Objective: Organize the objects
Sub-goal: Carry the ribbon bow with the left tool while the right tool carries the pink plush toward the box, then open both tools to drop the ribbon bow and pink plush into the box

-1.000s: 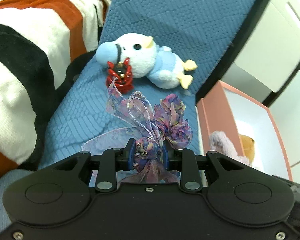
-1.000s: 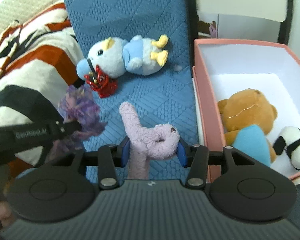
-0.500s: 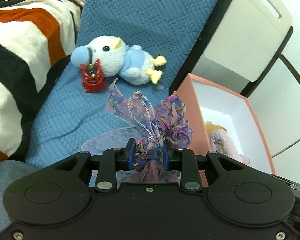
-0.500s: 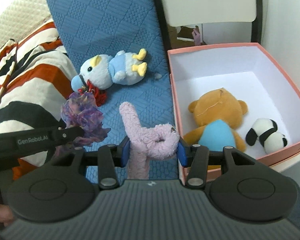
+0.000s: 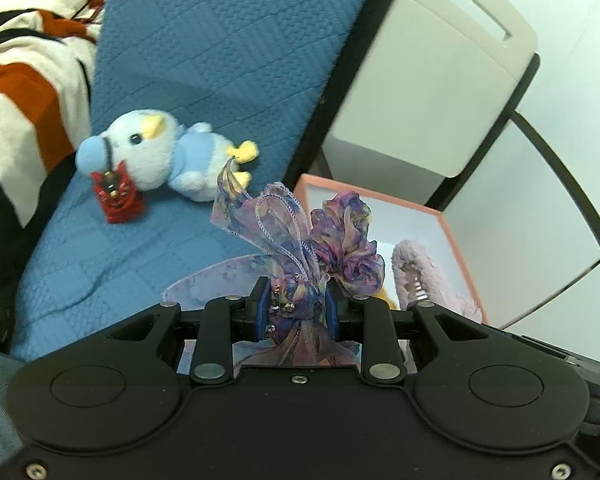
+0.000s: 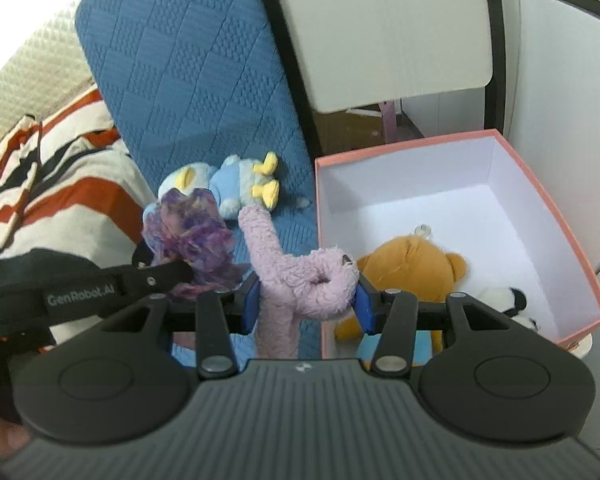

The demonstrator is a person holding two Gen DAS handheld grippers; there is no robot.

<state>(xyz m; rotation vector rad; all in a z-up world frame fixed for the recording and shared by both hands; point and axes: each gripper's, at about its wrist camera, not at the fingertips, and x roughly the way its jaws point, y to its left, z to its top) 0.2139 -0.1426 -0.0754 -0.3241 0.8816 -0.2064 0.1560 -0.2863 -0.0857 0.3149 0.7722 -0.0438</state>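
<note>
We carry both loads right since a second ago: left gripper [image 5: 296,308] pinching ribbon bow [image 5: 300,240], right gripper [image 6: 306,300] pinching pink plush [image 6: 296,276], box [image 6: 540,184] now nearer; drop next.

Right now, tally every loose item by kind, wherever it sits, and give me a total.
Plush animals: 3 – fluffy white-and-blue penguin, fuzzy orange bear, small black-and-white panda
Hair accessories: 2 – sheer purple ribbon bow clamped in the left tool, fuzzy pink hair clip clamped in the right tool
Figurines: 1 – little red lion-dance figure
Total: 6
</note>
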